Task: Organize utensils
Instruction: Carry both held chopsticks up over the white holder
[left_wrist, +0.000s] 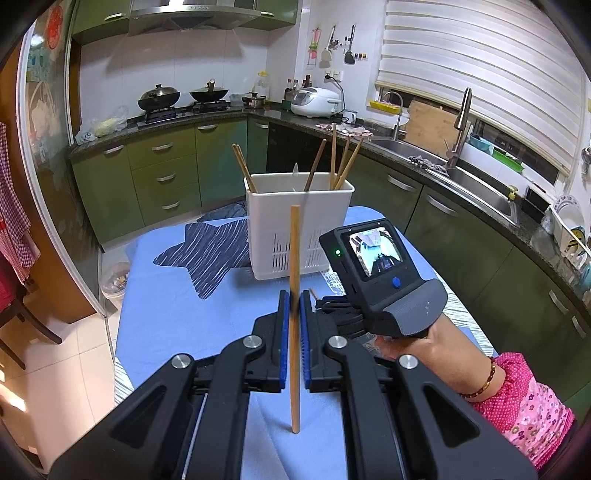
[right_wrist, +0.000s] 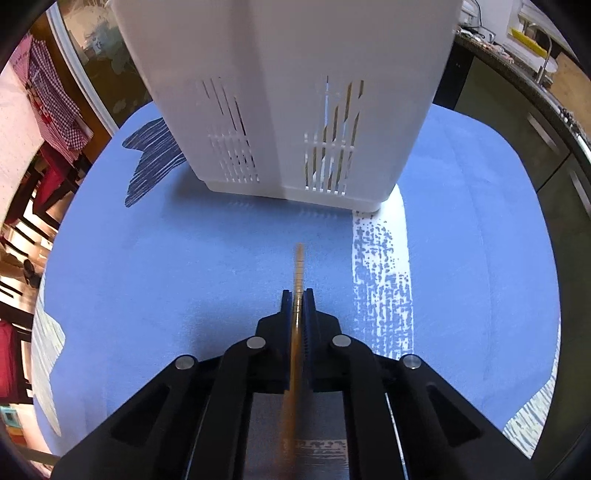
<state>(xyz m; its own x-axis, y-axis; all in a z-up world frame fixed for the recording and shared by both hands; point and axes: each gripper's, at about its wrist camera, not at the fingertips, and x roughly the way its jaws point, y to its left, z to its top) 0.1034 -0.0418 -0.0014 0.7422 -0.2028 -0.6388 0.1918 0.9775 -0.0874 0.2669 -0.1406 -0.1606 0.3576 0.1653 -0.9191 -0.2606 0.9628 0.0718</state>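
Left wrist view, nearest: black left gripper (left_wrist: 294, 306) with blue pads, clamped on a pale wooden chopstick (left_wrist: 294, 317) held nearly upright.
Beyond it: white slotted plastic utensil holder (left_wrist: 299, 229) on the blue tablecloth (left_wrist: 166, 314), with several brown chopsticks (left_wrist: 334, 158) leaning inside.
To the right: right gripper (left_wrist: 321, 301), low over the cloth.
Right wrist view, nearest: black right gripper (right_wrist: 297, 295) closed on a blurred brown chopstick (right_wrist: 298, 266) pointing towards the holder (right_wrist: 280, 110).
Holder: standing close ahead, apart from the chopstick tip.
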